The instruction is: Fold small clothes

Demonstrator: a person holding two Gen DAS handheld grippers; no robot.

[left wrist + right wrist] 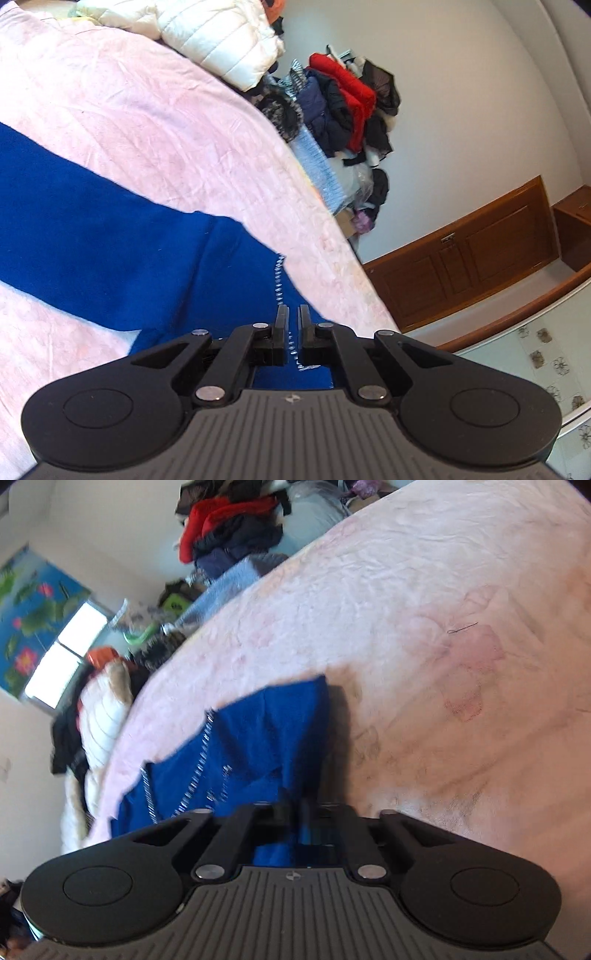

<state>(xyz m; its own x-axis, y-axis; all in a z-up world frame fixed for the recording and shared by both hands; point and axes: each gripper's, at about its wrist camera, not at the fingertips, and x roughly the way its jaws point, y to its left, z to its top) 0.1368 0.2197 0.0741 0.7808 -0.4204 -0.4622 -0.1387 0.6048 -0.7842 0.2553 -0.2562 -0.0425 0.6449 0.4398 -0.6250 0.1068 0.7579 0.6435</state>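
A blue garment [110, 251] with a silver-trimmed edge lies on the pink bed sheet [155, 118]. My left gripper [293, 317] is shut on the garment's trimmed edge, its jaws a narrow slit apart with the fabric between them. In the right wrist view the same blue garment [258, 746] hangs bunched and lifted from my right gripper [295, 805], which is shut on a fold of it. The right fingertips are blurred and partly hidden by cloth.
A white puffer jacket [221, 37] lies at the bed's far end. A heap of red, navy and black clothes [343, 99] sits past the bed's edge. A wooden cabinet [472, 251] stands along the wall. Bare pink sheet [443, 646] spreads to the right.
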